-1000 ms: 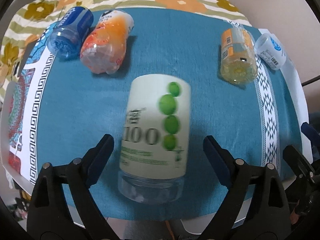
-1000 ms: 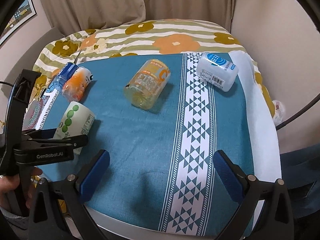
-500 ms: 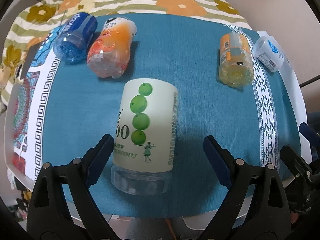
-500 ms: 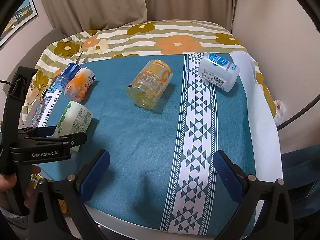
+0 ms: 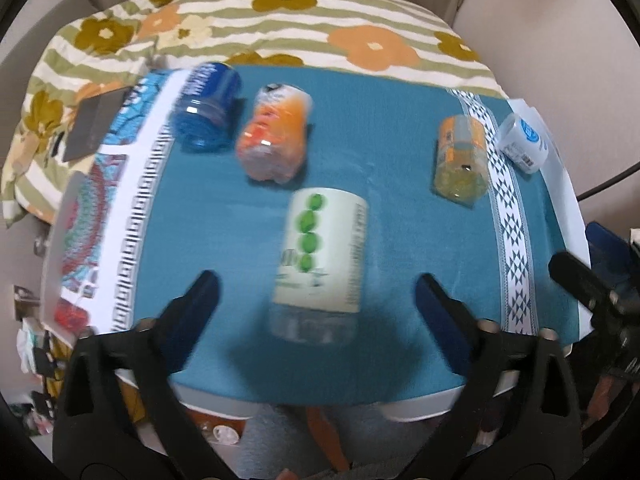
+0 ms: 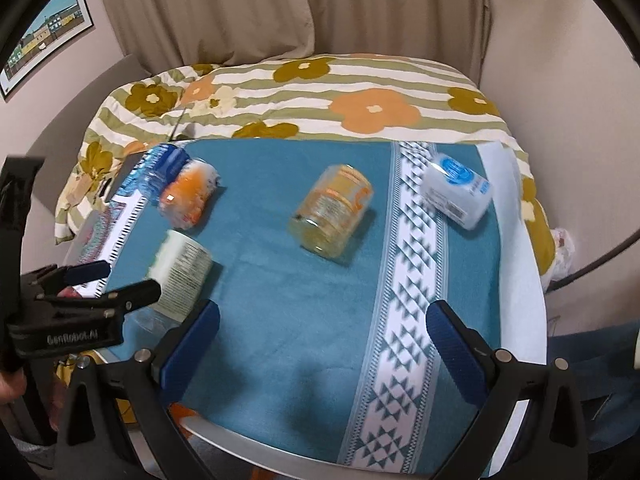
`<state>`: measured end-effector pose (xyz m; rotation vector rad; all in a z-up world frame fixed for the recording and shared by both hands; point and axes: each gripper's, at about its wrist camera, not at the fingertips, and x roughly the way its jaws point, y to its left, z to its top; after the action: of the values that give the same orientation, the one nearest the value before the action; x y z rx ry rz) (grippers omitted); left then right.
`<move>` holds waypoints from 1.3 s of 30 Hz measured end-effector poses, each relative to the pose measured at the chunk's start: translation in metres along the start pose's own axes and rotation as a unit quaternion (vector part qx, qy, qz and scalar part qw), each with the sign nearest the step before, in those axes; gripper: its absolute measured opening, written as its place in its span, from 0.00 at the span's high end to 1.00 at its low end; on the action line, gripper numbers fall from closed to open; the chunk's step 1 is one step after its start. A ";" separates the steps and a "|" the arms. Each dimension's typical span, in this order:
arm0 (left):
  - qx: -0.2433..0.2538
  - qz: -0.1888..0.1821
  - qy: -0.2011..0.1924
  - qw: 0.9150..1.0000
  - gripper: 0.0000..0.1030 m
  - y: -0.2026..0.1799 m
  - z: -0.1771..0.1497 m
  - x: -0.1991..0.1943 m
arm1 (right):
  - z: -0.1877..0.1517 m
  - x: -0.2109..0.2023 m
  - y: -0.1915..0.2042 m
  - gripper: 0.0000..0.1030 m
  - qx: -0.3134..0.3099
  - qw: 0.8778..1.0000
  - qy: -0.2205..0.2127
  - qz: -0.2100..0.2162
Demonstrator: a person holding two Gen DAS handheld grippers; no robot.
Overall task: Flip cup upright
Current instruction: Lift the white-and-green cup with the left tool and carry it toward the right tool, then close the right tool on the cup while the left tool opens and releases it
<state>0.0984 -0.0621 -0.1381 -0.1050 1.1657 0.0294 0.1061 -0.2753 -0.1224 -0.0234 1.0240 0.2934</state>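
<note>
A pale green cup with green dots [image 5: 322, 250] lies on its side on the teal cloth [image 5: 380, 128], its clear end toward me. My left gripper [image 5: 316, 300] is open, its blue-padded fingers apart on either side of the cup's near end, not touching it. The cup also shows in the right wrist view [image 6: 180, 276], with the left gripper [image 6: 92, 284] at its near end. My right gripper [image 6: 322, 330] is open and empty above bare cloth near the table's front edge.
Other containers lie on their sides: a blue one [image 5: 206, 110], an orange one [image 5: 276, 136], a yellow-orange jar [image 5: 462, 156] and a white one with a blue label [image 5: 522, 142]. A floral blanket [image 5: 320, 28] lies behind the table. The table edge [image 5: 420, 408] runs below my left gripper.
The left gripper has pulled back and up from the green cup, which now looks smaller and farther. The cup has rolled slightly. The right gripper has shifted a little.
</note>
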 end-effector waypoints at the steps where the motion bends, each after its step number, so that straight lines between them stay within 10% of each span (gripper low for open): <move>1: 0.001 0.003 -0.003 1.000 0.00 0.005 0.001 -0.004 | 0.005 0.000 0.005 0.00 0.000 1.000 0.005 0.006; 11: 0.005 -0.013 0.011 1.000 0.00 0.091 0.007 -0.006 | 0.049 0.032 0.057 0.00 0.026 0.993 0.101 0.052; 25: 0.004 -0.054 0.054 0.997 0.00 0.176 0.020 0.051 | 0.064 0.147 0.100 0.17 0.125 0.948 0.278 0.097; 39: 0.009 -0.077 0.077 0.994 0.00 0.189 0.034 0.080 | 0.061 0.177 0.090 0.30 0.185 0.922 0.323 0.109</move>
<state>0.1467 0.1268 -0.2113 -0.1834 1.3080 -0.1263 0.2197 -0.1384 -0.2292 0.3607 1.7345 0.2955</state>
